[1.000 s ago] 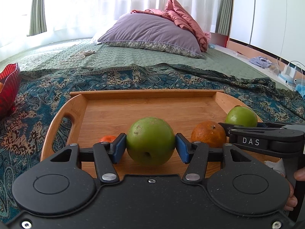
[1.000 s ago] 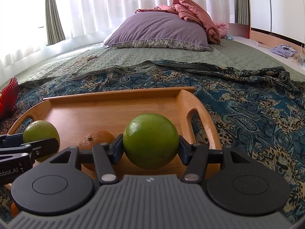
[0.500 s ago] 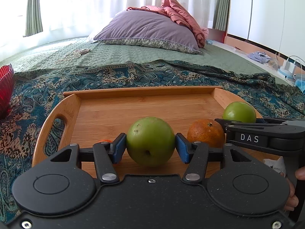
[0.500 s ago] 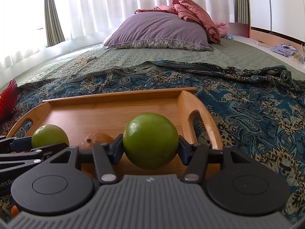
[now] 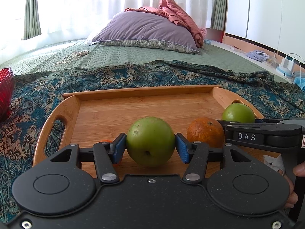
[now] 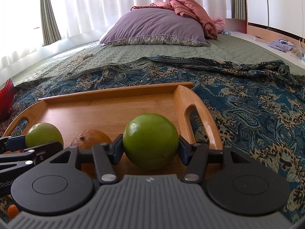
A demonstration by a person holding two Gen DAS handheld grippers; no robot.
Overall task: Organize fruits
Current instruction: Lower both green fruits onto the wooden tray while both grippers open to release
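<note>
My left gripper [image 5: 150, 148] is shut on a green apple [image 5: 150, 140] over the near part of the wooden tray [image 5: 133, 93]. My right gripper [image 6: 150, 148] is shut on a second green apple [image 6: 150, 140] over the tray's right side [image 6: 183, 99]. An orange [image 5: 205, 131] sits on the tray between the two grippers; it also shows in the right wrist view [image 6: 90, 138]. The right gripper's apple [image 5: 238, 112] shows at the right of the left wrist view, and the left gripper's apple [image 6: 43, 134] at the left of the right wrist view. A small orange fruit [image 5: 105, 140] peeks from behind my left fingers.
The tray lies on a blue patterned cloth [image 5: 133, 76] over a green quilted bed. A red bowl [image 5: 5, 89] stands at the far left. A purple pillow [image 5: 146, 30] and pink blanket lie at the back. A small orange [image 6: 13, 210] lies low left.
Both grippers have moved slightly forward over the tray with their apples held; the left one shifted right, so the red bowl slid toward the left edge.
</note>
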